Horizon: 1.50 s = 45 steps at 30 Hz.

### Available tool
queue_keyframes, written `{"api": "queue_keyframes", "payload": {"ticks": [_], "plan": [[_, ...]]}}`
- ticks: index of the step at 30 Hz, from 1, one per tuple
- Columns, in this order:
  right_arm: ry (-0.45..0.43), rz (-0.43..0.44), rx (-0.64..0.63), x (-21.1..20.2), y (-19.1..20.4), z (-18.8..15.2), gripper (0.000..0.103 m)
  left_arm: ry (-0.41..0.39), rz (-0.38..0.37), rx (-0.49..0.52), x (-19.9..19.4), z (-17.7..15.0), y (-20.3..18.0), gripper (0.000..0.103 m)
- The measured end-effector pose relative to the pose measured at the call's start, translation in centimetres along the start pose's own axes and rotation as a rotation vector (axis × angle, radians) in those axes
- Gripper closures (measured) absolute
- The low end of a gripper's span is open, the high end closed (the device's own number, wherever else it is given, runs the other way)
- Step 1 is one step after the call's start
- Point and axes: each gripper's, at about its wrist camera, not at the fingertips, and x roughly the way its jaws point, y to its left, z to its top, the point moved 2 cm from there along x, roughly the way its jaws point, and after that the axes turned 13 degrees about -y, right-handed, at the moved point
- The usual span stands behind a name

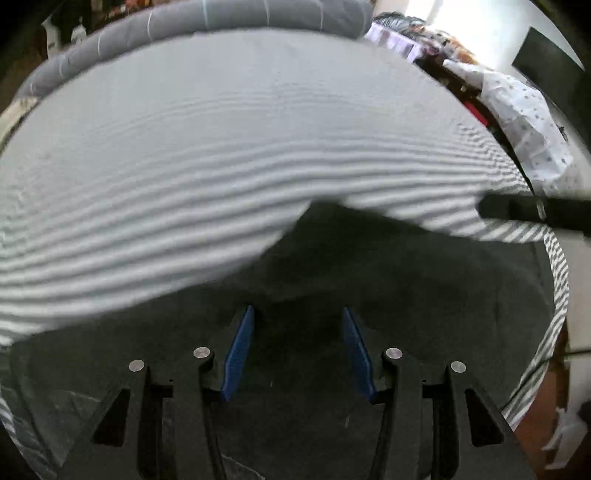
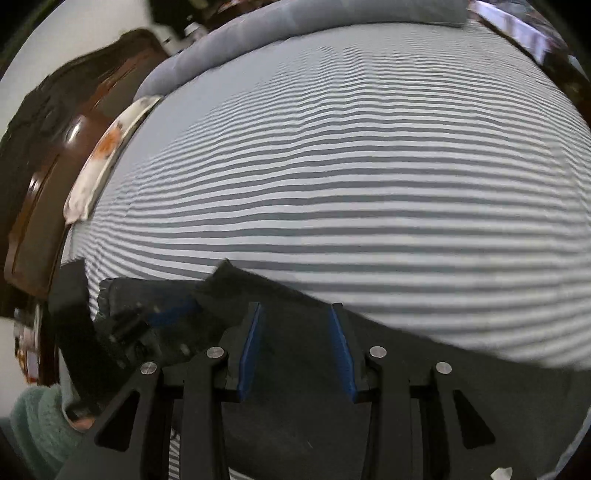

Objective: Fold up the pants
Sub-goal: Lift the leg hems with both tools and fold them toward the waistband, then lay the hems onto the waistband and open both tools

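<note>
1. Dark pants [image 1: 369,266] sprawl across each frame's lower half on a striped bedsheet [image 1: 221,147].
2. Left gripper [image 1: 297,354] and right gripper [image 2: 297,347] hover spread, empty.
3. Judged: fold starting; next, pinch an edge.

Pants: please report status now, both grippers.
Left gripper open, over dark pants. Right gripper open, over pants too. Pants on striped bed sheet. Nothing blocking.

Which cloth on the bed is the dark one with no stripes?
The dark charcoal pants, lying right in front of both grippers. The striped grey-and-white bedsheet beneath has stripes, and the plain grey quilted blanket at the far edge is paler.
</note>
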Motion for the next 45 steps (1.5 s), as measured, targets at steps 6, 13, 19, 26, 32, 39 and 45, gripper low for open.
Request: {"api": "queue_keyframes", "payload": {"ticks": [6, 13, 19, 26, 32, 39, 45], "plan": [[0.076, 0.099, -0.063, 3.9, 3.2, 0.4, 0.067, -0.01, -0.019, -0.017, -0.7, -2.7, 0.7, 0.056], [0.137, 0.137, -0.101, 6.7, 5.5, -1.9, 0.067, -0.036, -0.03, -0.003, -1.0, -3.0, 0.6, 0.056], [0.143, 0.201, -0.128, 5.4, 6.3, -5.4, 0.067, -0.074, -0.043, 0.002, -1.5, -3.6, 1.3, 0.056], [0.163, 0.228, -0.103, 6.2, 6.5, -6.7, 0.059, -0.098, -0.046, 0.014, -2.4, -4.5, 1.6, 0.056], [0.144, 0.293, -0.109, 5.6, 7.8, -6.8, 0.055, -0.121, -0.063, 0.008, -3.4, -5.1, 2.2, 0.056], [0.15, 0.323, -0.075, 5.9, 7.6, -7.9, 0.054, -0.136, -0.059, 0.042, -5.0, -6.4, 2.5, 0.056], [0.083, 0.348, 0.054, 6.6, 6.5, -5.9, 0.053, -0.14, -0.056, 0.043, -5.1, -6.8, 2.6, 0.056]]}}
